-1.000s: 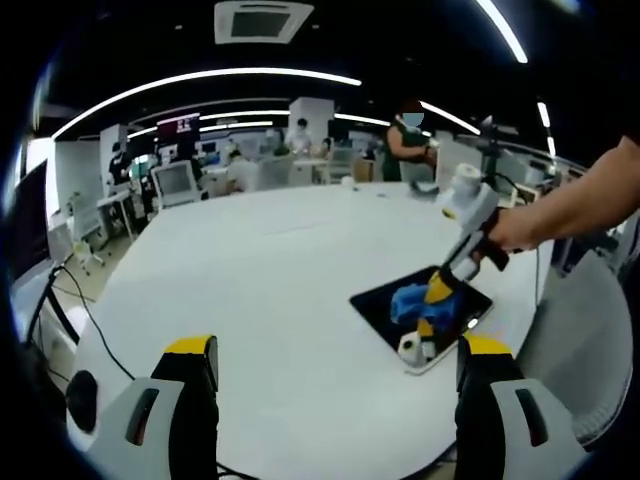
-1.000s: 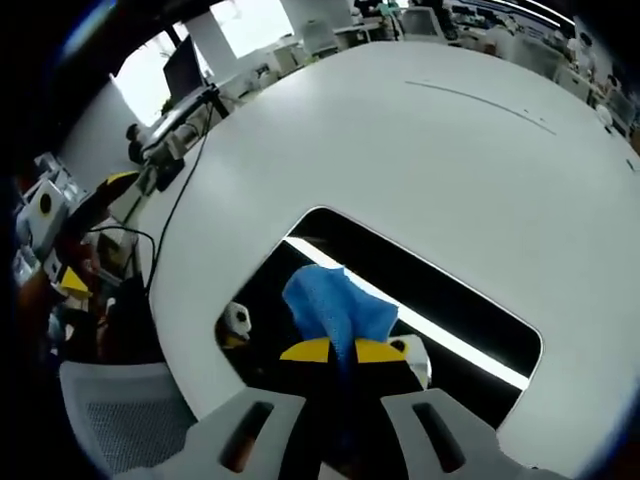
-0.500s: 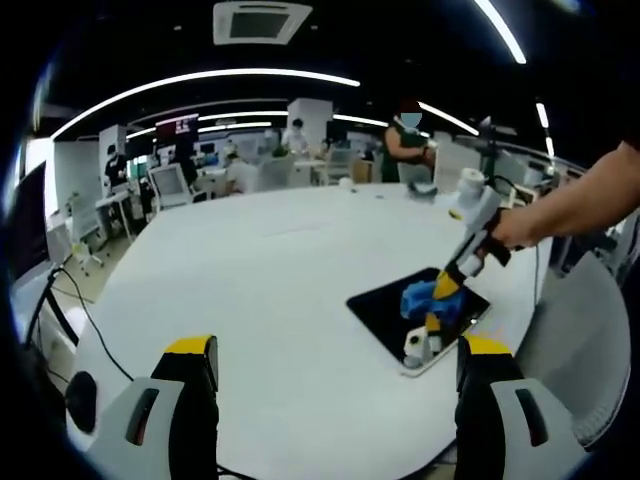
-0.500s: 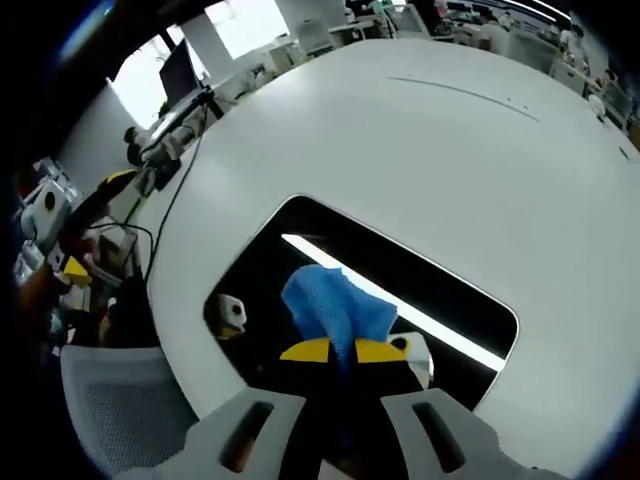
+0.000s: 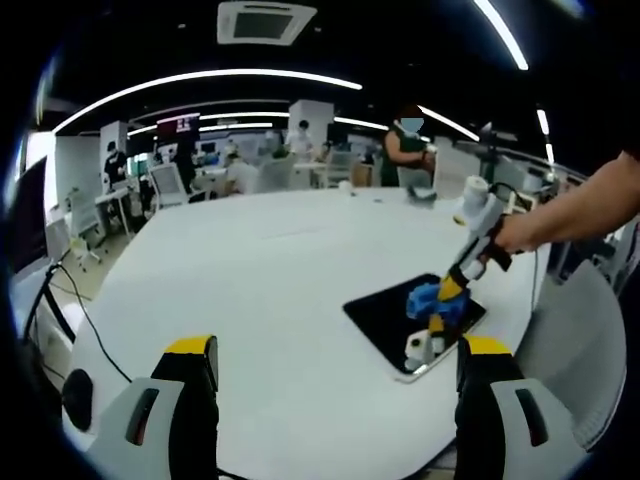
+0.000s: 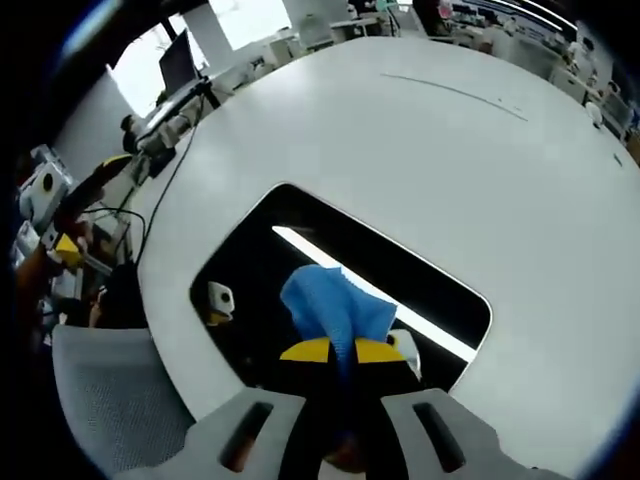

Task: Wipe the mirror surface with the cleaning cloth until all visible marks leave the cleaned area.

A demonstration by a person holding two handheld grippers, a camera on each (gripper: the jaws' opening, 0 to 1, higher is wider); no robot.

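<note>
On the white bench (image 5: 260,290), near its right-hand edge as the left gripper view has it, lies the mirror (image 5: 412,318), a dark rounded rectangle with a pale rim, flat on the bench top. In the right gripper view the mirror (image 6: 300,250) shows black, crossed by the bright reflection of a ceiling light strip.

A blue cleaning cloth (image 6: 335,310) is pinched between the yellow tips of the right claw (image 6: 342,352), whose jaws stand closed tight on a fold of it, the rest of the cloth bunched up ahead of the tips and lying against the mirror's surface. In the left gripper view the right claw (image 5: 447,292) comes down at a slant from a person's hand (image 5: 516,234) onto the cloth (image 5: 428,300), which sits toward the mirror's far right part. Reflections of the gripper show in the glass just beside the cloth.

The left claw (image 5: 335,350) is held well apart from the mirror, over the bench's near side, its two yellow-tipped jaws spread wide with nothing between them.

Beyond the bench, on the side away from the mirror, stand desks, chairs and several people in an office room under long ceiling lights.
</note>
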